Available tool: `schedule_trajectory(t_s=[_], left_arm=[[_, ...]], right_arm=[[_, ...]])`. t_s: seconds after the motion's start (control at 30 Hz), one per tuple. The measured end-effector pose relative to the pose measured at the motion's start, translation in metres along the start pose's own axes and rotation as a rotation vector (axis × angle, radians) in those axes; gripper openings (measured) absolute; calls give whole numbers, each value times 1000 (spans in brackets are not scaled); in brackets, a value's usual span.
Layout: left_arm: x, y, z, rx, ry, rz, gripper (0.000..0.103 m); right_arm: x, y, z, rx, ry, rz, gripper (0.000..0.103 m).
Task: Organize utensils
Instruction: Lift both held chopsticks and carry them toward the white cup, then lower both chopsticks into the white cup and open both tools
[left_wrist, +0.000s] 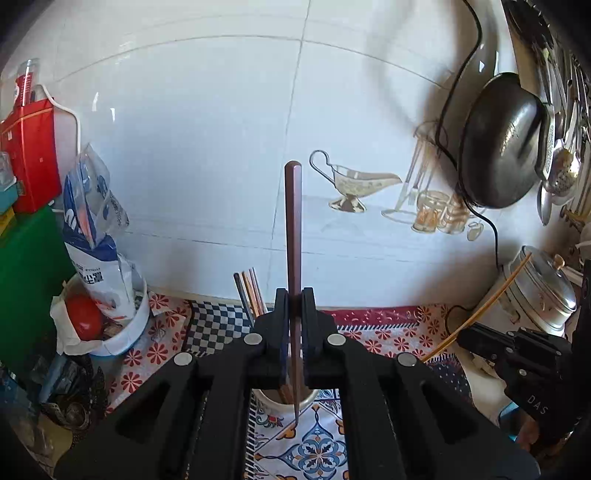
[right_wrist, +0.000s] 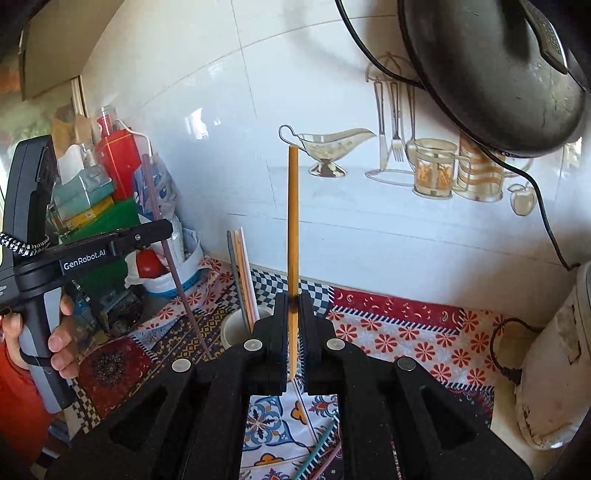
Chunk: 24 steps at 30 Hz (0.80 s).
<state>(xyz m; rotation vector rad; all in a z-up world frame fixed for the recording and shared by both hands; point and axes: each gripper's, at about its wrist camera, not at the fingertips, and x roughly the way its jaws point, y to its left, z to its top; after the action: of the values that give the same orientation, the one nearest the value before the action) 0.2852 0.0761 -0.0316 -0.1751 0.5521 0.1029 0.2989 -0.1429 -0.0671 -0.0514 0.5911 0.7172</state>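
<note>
**Chopsticks in both jaws, cup below**

Jaws of the left gripper (left_wrist: 294, 299) are pinched on a dark brown chopstick (left_wrist: 293, 229), held upright, its tip hanging just over the cup (left_wrist: 284, 400) at 6 o'clock. Jaws of the right gripper (right_wrist: 293, 304) pinch a yellow chopstick (right_wrist: 293, 214), also upright. From the right wrist view, the cup (right_wrist: 236, 326) sits on the patterned table (right_wrist: 406, 332) at about 9 o'clock of the jaws, more chopsticks (right_wrist: 242, 266) standing in it.

Judged step: carrying sticks to the holder. Next move calls for aligning each tip over the rim, lowering, then releasing.
</note>
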Motion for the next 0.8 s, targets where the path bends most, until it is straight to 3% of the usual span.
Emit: schedule_trajectory(t_s=[0.33,0.8], left_arm=[[30,18,7,-27,-21,67,4],[88,31,-19,-38,64,77,4]], right_arm=[[24,25,30,-30,-30,56,5],[94,37,20,-48,106,69,5]])
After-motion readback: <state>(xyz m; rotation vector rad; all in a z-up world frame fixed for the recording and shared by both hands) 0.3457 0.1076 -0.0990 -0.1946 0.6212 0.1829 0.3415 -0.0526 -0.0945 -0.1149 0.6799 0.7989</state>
